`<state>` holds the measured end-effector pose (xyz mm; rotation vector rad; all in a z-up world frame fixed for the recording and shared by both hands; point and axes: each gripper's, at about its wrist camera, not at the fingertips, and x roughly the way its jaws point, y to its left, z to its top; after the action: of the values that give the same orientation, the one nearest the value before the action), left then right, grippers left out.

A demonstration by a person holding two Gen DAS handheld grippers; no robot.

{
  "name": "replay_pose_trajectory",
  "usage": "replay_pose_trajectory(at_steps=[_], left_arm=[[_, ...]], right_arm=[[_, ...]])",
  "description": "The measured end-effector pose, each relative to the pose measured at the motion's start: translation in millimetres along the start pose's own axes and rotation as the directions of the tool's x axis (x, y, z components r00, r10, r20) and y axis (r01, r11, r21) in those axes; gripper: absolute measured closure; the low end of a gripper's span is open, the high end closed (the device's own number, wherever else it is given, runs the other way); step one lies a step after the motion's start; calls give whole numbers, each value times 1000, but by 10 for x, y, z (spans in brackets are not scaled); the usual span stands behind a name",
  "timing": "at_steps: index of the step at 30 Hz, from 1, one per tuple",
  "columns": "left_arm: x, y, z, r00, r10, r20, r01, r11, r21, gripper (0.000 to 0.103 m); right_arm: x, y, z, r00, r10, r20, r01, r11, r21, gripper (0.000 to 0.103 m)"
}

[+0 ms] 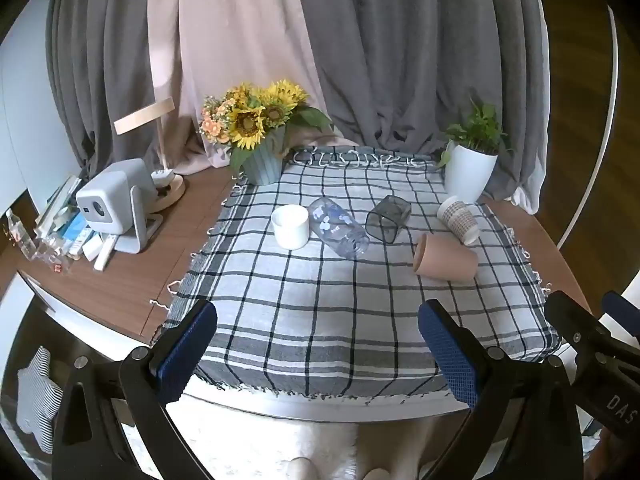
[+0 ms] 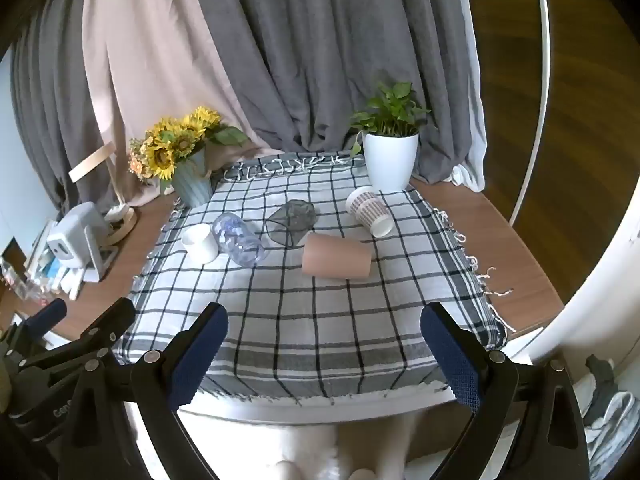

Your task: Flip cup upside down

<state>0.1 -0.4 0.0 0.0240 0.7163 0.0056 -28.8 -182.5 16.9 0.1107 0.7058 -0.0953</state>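
checked cloth [image 1: 312,320] covers the middle of the desk [image 1: 132,280], and five cups lie or stand on it in a loose row toward the far edge. from my station i read them as follows: a white cup [image 1: 291,227] stands nearest the left edge, though i cannot tell whether its mouth faces up or down; a clear printed cup [image 1: 339,227] lies on its side touching it; a smoky glass cup [image 1: 388,218] lies tipped beside that; a patterned paper cup [image 1: 458,219] lies near the far right corner, just in front of the white plant pot [image 1: 469,174]; a pink cup [image 1: 444,258] lies on its side, closest to the near right.

the left gripper [image 1: 316,354] is spread wide and holds nothing, hanging over the near edge of the cloth. the right gripper [image 2: 322,354] is likewise spread wide, empty, over the same near edge, well apart from every cup.

my judgement: nothing is grasped, four cups lie on their sides, and the flipping is largely or wholly ahead. the pink cup looks the easiest first reach.
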Motion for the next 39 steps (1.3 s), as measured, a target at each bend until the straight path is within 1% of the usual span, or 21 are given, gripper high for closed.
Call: replay_pose_trajectory(at_steps=[7, 11, 17, 31, 34, 39], left_arm=[[-5, 11, -5, 1000, 9, 13, -9, 1000, -4, 1], [9, 57, -17, 1000, 5, 21, -5, 1000, -5, 0], [6, 30, 7, 1000, -3, 29, 3, 1000, 3, 0], [22, 9, 50, 1000, -12, 21, 12, 1000, 0, 0], [23, 6, 47, 1000, -13, 21, 13, 1000, 0, 0], [23, 15, 43, 1000, -14, 21, 14, 1000, -2, 0]], right_arm=[[16, -5, 2, 1000, -3, 2, 3, 1000, 6, 5], [34, -11, 10, 1000, 0, 4, 0, 1000, 14, 5], [32, -13, 34, 1000, 2, 3, -2, 1000, 20, 5], [47, -10, 66, 1000, 13, 10, -14, 1000, 25, 5], [25, -25, 126, 1000, 14, 13, -14, 1000, 25, 5], [35, -21, 101, 1000, 16, 14, -17, 999, 28, 5]])
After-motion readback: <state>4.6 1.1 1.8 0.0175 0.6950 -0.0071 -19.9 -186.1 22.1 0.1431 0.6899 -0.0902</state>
